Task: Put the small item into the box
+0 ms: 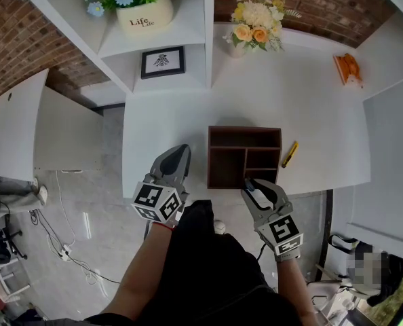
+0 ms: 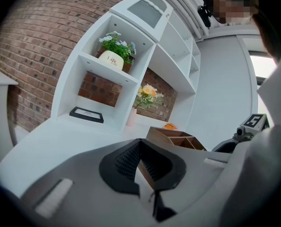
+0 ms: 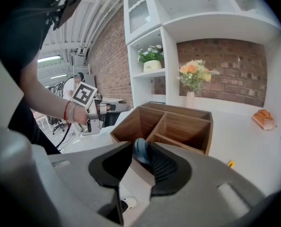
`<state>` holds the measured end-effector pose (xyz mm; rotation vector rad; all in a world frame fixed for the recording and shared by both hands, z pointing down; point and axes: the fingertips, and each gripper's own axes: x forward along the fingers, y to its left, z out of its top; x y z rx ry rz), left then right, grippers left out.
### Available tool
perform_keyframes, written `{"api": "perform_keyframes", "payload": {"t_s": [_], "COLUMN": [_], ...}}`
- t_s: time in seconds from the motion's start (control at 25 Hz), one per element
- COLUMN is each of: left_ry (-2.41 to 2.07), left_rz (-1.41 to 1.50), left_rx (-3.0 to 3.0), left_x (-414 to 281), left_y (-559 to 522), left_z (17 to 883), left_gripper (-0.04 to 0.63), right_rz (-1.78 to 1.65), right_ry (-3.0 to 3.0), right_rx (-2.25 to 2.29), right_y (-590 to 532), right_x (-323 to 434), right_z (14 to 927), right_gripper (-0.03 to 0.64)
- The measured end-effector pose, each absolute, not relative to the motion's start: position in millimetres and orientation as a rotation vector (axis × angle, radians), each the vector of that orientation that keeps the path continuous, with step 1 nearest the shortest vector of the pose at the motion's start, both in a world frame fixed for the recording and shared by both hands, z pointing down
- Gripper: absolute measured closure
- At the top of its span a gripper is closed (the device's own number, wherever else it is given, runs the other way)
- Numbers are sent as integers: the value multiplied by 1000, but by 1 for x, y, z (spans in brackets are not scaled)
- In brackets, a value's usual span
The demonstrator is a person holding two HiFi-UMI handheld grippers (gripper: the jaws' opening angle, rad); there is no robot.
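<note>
Two grippers sit at the near edge of the white table (image 1: 167,128), one at each side of the wooden box (image 1: 210,158).

Views compared:
- Head view: left gripper (image 1: 179,153) lies just left of the box. Right gripper (image 1: 259,187) has its tips at the box's near rim, by the near right compartment. Only this view shows the box plan, a dark-walled square split into several compartments.
- Right gripper view: only here is the small blue item (image 3: 140,150) plain. It sits between the jaws, which are spread, and rests against the ribbed pad at frame right with a clear gap to the other pad. It is not pinched.
- Left gripper view: jaws stand apart with nothing between them. The box corner shows through the gap, and the right gripper appears at the frame's right edge.

Item: rounded, smooth, pale blue, small against the pads. It is seen just in front of the box's near wall. Cannot tell whether it is over a compartment or short of the rim.

Edges and room:
- The box's near wall runs close to the table's near edge.
- A yellow item (image 1: 290,153) lies on the table just right of the box, apart from it.
- The table surface is bare left of the box and beyond it, up to a flower vase (image 1: 256,26) at the upper centre of the head view.
- Box compartments look empty in the right gripper view.
</note>
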<state>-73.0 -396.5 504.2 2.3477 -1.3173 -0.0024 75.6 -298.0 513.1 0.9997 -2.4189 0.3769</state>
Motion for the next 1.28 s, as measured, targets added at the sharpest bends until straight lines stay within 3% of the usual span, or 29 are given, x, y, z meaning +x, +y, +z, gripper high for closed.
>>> {"api": "perform_keyframes", "payload": {"t_s": [1.28], "left_ry": [-1320], "left_rz": [7], "left_rx": [2353], "left_x": [-76], "left_y": [-381], "left_z": [502], "left_gripper": [592], "right_rz": [423], "right_ry": [-2571], "right_rx": [1074], "right_y": [-291], "right_x": [71], "right_z": [478], "right_gripper": [476]}}
